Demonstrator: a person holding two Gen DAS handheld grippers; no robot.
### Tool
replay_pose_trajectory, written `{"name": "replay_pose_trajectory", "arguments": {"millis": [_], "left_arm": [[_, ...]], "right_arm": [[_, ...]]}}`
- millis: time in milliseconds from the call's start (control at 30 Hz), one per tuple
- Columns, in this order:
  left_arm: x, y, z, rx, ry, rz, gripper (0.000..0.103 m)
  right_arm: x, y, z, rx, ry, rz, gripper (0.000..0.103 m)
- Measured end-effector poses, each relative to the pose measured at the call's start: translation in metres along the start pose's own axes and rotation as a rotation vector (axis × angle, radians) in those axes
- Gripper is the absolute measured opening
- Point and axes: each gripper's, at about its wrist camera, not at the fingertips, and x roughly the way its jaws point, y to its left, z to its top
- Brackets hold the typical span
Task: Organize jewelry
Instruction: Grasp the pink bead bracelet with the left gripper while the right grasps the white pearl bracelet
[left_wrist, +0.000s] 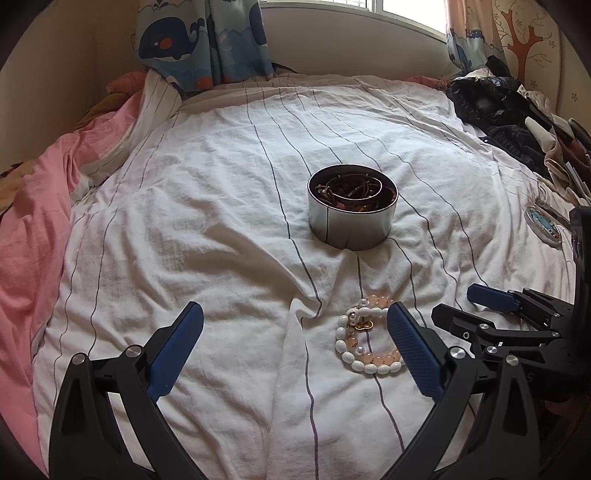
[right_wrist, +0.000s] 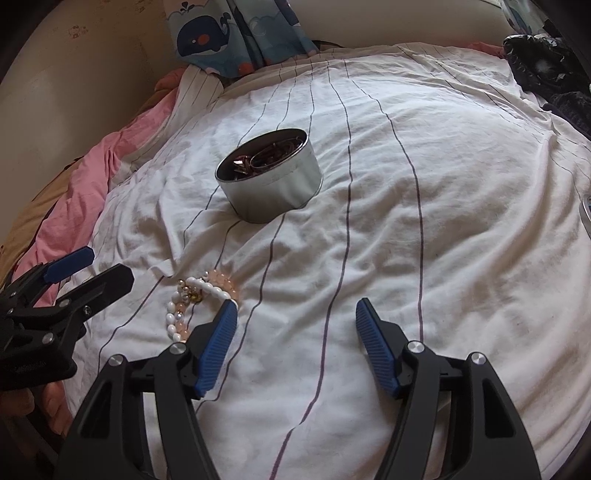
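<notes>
A tin (left_wrist: 351, 212) sits mid-frame on the bedspread (left_wrist: 221, 221), jewelry inside. Bracelets (left_wrist: 365, 339) lie below it, toward the lower right. Clothes (left_wrist: 498, 110) are piled upper right, curtain (left_wrist: 203, 40) upper left.

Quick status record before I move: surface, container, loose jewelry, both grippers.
surface: white striped bedsheet
container: round metal tin, open, dark jewelry inside
loose jewelry: beaded bracelets, white and peach beads, lying on the sheet nearer the grippers than the tin
left gripper: open, empty; right-hand finger beside the bracelets, contact unclear
right gripper: open, empty; left-hand finger at the bracelets' edge
other: round lid-like object at the sheet's right edge; dark clothing pile far right
</notes>
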Motion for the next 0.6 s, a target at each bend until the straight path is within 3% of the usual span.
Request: {"name": "replay_pose_trajectory", "arguments": {"millis": [133, 367, 500, 533, 600], "left_arm": [[0.004, 0.005, 0.0, -0.002, 0.022, -0.019, 0.096], [0.003, 0.051, -0.002, -0.174, 0.026, -0.007, 0.096], [0.002, 0.056, -0.005, -0.181, 0.028, -0.018, 0.096], [0.002, 0.053, -0.005, -0.167, 0.029, -0.022, 0.096], [0.001, 0.046, -0.004, -0.135, 0.021, -0.023, 0.096]], "right_arm": [[0.0, 0.003, -0.001, -0.018, 0.003, 0.01, 0.065], [0.001, 0.021, -0.003, -0.119, 0.005, 0.013, 0.065], [0.008, 0.032, -0.001, -0.168, 0.009, -0.001, 0.064], [0.011, 0.035, 0.0, -0.178, 0.014, -0.004, 0.061], [0.021, 0.039, 0.0, -0.2, 0.05, -0.019, 0.042]]}}
